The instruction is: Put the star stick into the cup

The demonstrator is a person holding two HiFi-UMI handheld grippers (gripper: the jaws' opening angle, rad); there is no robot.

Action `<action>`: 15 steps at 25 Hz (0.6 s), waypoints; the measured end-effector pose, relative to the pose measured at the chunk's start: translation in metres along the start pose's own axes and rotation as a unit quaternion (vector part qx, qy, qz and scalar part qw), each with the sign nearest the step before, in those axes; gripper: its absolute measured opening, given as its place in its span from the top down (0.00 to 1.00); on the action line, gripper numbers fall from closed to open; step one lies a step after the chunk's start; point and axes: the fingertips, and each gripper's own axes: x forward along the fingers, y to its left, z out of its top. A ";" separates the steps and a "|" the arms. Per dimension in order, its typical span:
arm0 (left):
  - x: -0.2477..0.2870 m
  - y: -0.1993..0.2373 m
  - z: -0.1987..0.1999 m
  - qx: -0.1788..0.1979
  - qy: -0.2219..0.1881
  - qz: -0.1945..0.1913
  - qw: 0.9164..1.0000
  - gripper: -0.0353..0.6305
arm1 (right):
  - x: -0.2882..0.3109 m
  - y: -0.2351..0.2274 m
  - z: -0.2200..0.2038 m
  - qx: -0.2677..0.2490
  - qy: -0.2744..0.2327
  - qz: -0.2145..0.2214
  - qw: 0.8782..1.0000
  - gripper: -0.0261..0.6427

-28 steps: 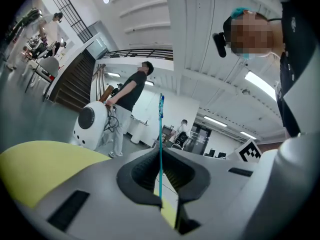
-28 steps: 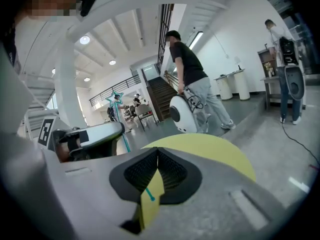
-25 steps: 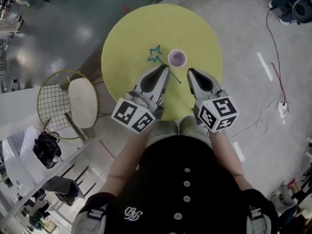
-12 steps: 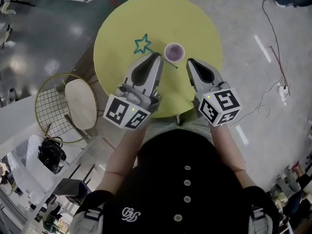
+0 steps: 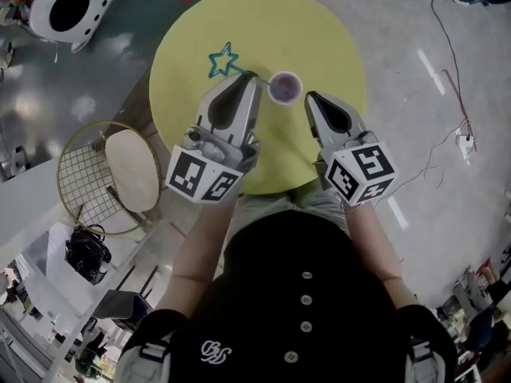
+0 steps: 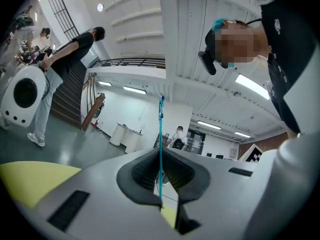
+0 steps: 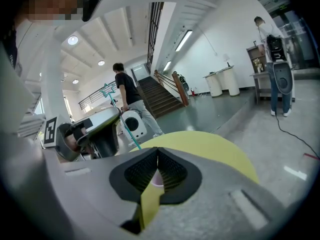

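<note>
A teal star stick [image 5: 224, 58] is pinched in my left gripper [image 5: 252, 76], which is shut on the thin stem. The star sits out to the upper left of the jaws, over the round yellow table [image 5: 319, 30]. In the left gripper view the stem [image 6: 161, 129] rises straight out of the shut gripper [image 6: 160, 150]. The small purple-lined cup [image 5: 285, 87] stands on the table just right of the left jaws. My right gripper [image 5: 310, 96] is shut and empty, right of the cup. In the right gripper view the shut gripper [image 7: 158, 149] faces a sliver of cup [image 7: 157, 179], with the star [image 7: 107, 90] raised at left.
A wire chair with a cream cushion [image 5: 132, 166] stands left of the table. A white rounded machine [image 5: 70, 5] sits on the floor at top left. A cable [image 5: 459, 94] runs over the floor at right. A person [image 7: 129, 99] stands in the background.
My left gripper has carried the stick up and to the left; the star now sits farther left of the cup, and the stem's tail no longer shows below the cup. The right gripper edged slightly toward the cup.
</note>
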 end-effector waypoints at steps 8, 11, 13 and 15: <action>0.010 0.007 -0.021 -0.008 0.026 -0.002 1.000 0.91 | 0.001 -0.018 0.000 0.018 -0.001 -0.019 1.000 0.96; 0.009 0.011 -0.028 -0.014 0.035 0.001 0.999 0.91 | 0.003 -0.018 -0.002 0.022 0.000 -0.019 1.000 0.96; 0.010 0.013 -0.033 -0.018 0.042 0.004 0.999 0.91 | 0.004 -0.018 -0.004 0.024 0.002 -0.018 1.000 0.96; 0.012 0.017 -0.037 -0.018 0.049 0.008 0.999 0.91 | 0.005 -0.019 -0.005 0.026 0.001 -0.019 0.999 0.96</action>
